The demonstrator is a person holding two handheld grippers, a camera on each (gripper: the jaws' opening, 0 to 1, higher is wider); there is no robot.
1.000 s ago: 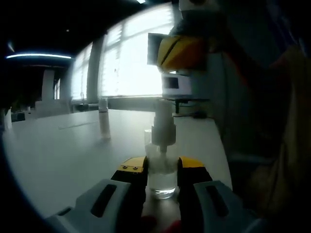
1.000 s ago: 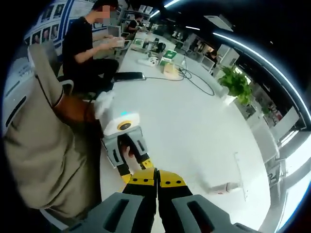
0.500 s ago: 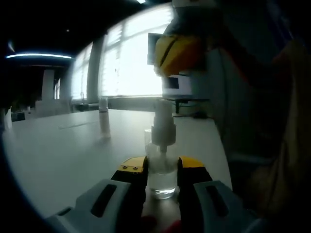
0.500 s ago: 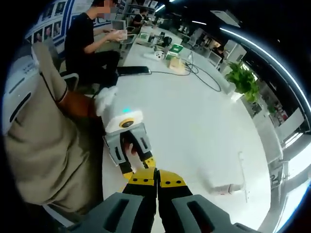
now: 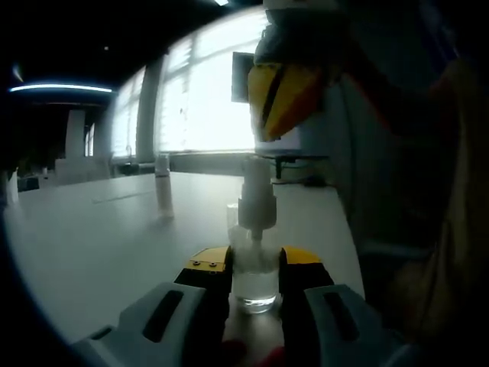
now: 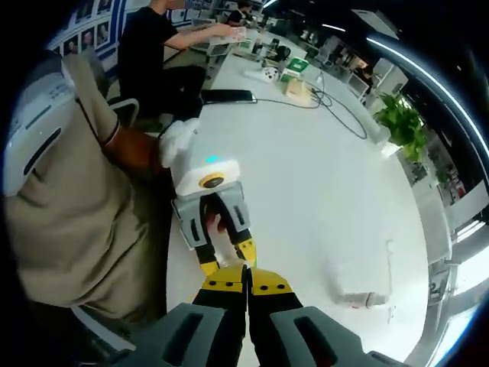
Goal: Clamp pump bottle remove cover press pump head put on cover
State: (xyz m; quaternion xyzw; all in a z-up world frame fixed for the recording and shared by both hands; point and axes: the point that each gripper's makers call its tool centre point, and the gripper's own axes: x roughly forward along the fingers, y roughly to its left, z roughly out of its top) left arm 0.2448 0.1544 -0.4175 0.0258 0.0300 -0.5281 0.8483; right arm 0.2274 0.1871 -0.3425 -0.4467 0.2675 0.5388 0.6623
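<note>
Two grippers at work, one holding, one poised. Left gripper [image 5: 254, 269] closed narrow on the clear base of the pump bottle [image 5: 254, 260], yellow-tipped jaws pressing either side of the glass. Bottle upright on the white table [image 5: 114, 237], long axis vertical, white pump head [image 5: 257, 187] bare at the top, no cover on it. Right gripper [image 5: 283, 95], in the left gripper view, hanging directly above the pump head and apart from it, yellow tips pointing down along the bottle's axis. Jaws pressed together with only a thin seam between them in the right gripper view [image 6: 246, 284], nothing seen clamped there.

Straight down, then, as the direction that matters: pump head just under the right tool's tips, on the same vertical line as the bottle. Right hand the nearer one for pressing; left busy steadying. Judged step: pressing the pump head, cover already off.

From the right gripper view, looking steeply down at the left gripper [image 6: 221, 243] held low at the table's edge by a hand in a white glove [image 6: 177, 141]. Farther out on the table, a small pale object lying on its side [image 6: 359, 297], possibly the removed cover, too blurred to be sure. Another tall slim bottle [image 5: 163, 187] standing well apart near the window.
</note>
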